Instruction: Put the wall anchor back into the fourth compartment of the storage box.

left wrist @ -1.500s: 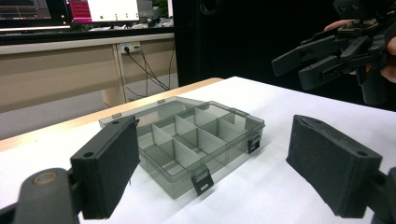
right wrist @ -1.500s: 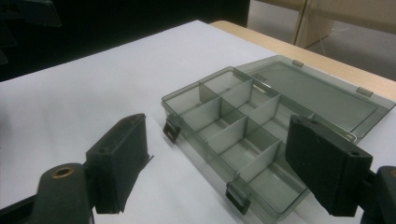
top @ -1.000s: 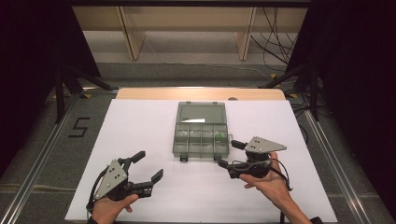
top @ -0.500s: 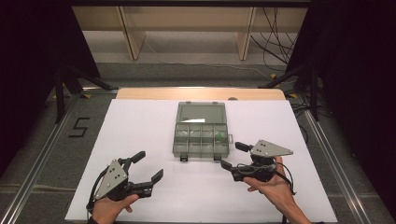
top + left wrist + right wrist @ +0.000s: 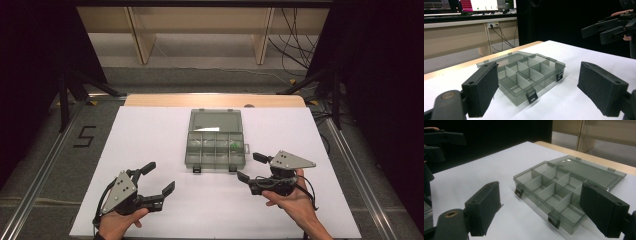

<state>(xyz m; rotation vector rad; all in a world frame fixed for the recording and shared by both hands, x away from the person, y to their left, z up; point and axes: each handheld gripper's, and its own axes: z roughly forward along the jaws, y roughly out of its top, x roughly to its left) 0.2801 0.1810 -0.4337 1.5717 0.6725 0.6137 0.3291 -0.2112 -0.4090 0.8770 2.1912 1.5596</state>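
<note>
A white table [image 5: 150, 135] carries a smoky grey, see-through compartment box [image 5: 215, 149] near its middle, towards the far edge, and the work in hand appears to centre on this box. Its lid [image 5: 215, 121] is already swung fully open and lies flat behind the tray, so the opening step looks done. The tray is split by dividers into two rows of cells, and nearly all of them look bare; one small green piece [image 5: 233, 146] sits in a cell at the right end of the far row, too small to identify. Two dark latches [image 5: 197, 169] hang loose off the near wall, undone. Both tools rest well short of the box, on the person's side of the table. The left gripper [image 5: 156, 177] is held low at the near left with its jaws spread wide and nothing between them; its own view looks along those jaws at the front corner of the box. The right gripper [image 5: 251, 167] sits just off the box's near right corner, jaws likewise wide apart and carrying nothing. Judging from this, whatever comes after opening, whether taking out the green piece, filling cells or closing the lid, is not yet begun; neither tool touches the box.
</note>
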